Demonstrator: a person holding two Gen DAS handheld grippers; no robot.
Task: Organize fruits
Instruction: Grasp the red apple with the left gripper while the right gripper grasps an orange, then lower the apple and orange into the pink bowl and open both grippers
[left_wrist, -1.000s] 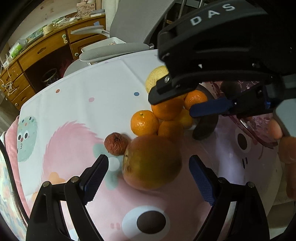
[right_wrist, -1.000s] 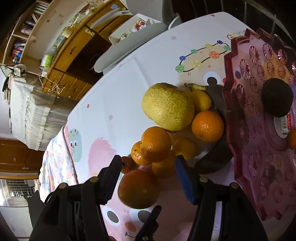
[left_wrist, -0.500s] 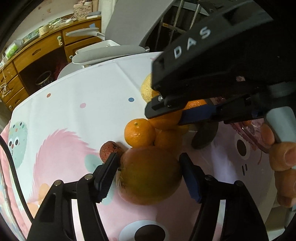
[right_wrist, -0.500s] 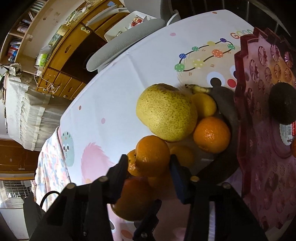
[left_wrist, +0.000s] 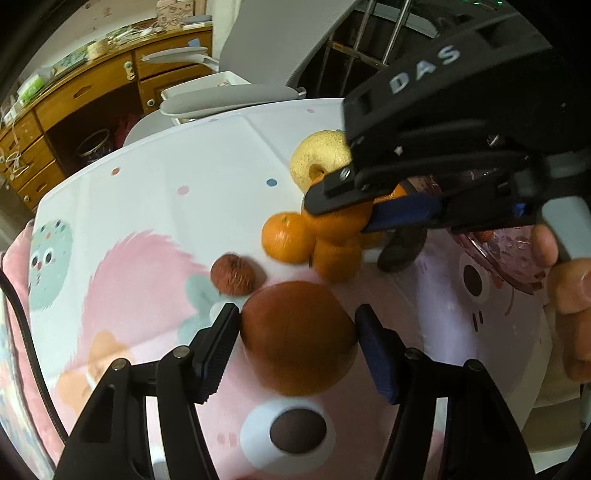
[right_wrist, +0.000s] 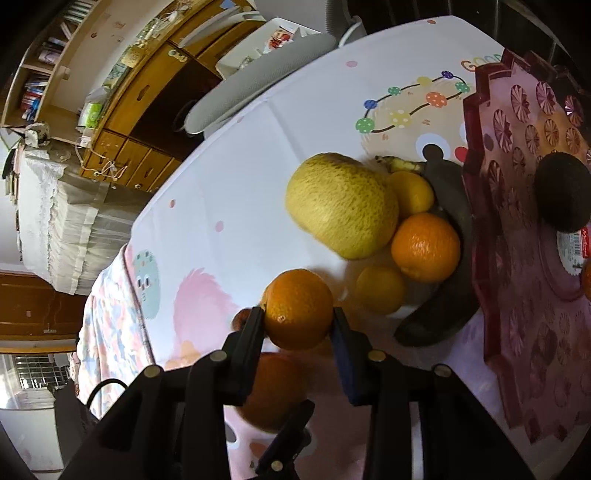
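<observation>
The left gripper (left_wrist: 295, 328) has just been closing and grips the big reddish-orange fruit (left_wrist: 297, 338) at lower centre. The right gripper (right_wrist: 297, 317), also just closing, clamps a small orange (right_wrist: 298, 308), stem dimple facing lower left. Both fruits are round, with no long axis.

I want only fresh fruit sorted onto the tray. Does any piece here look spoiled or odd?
Yes. The banana curving beside the oranges is blackened all over, and a small brown fruit on the tablecloth looks shrivelled and wrinkled. The rest look sound.

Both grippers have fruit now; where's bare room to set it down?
The pink tray is mostly bare in front of the dark fruit. The tablecloth left of the small brown fruit is bare. Around the pear, oranges and banana it is crowded.
</observation>
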